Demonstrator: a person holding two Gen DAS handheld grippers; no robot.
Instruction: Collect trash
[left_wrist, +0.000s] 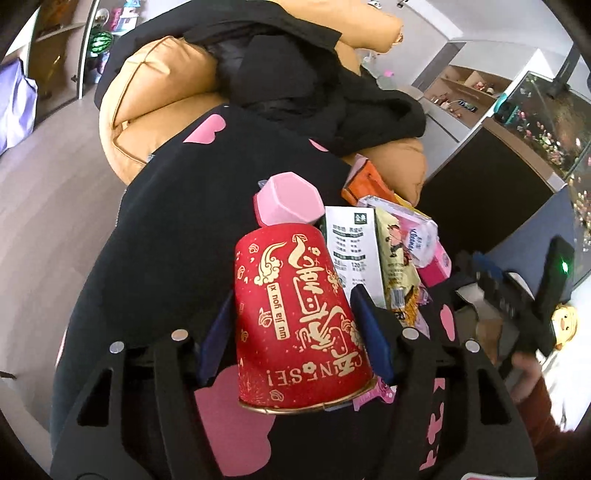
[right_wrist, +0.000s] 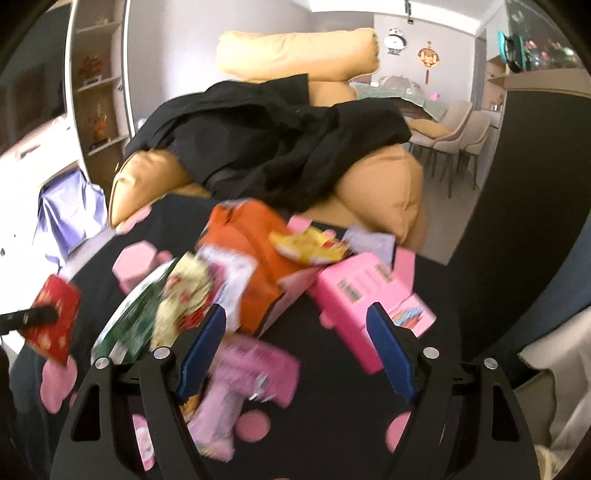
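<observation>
My left gripper (left_wrist: 293, 306) is shut on a red paper cup (left_wrist: 295, 317) with gold lettering, held on its side above a black cloth with pink shapes (left_wrist: 166, 240). The cup also shows at the left of the right wrist view (right_wrist: 53, 321). Behind it lie a pink hexagonal box (left_wrist: 286, 199), a white carton (left_wrist: 352, 247) and snack wrappers (left_wrist: 397, 266). My right gripper (right_wrist: 295, 321) is open over a blurred pile of trash: an orange bag (right_wrist: 255, 254), a pink box (right_wrist: 354, 299), a pink wrapper (right_wrist: 243, 373) and a green-and-white packet (right_wrist: 136, 314).
A tan sofa (right_wrist: 376, 184) draped with black clothing (right_wrist: 273, 136) stands behind the pile. Shelves (right_wrist: 96, 85) are at the left, dining chairs (right_wrist: 461, 129) at the right. A fish tank (left_wrist: 546, 122) is at the right in the left wrist view.
</observation>
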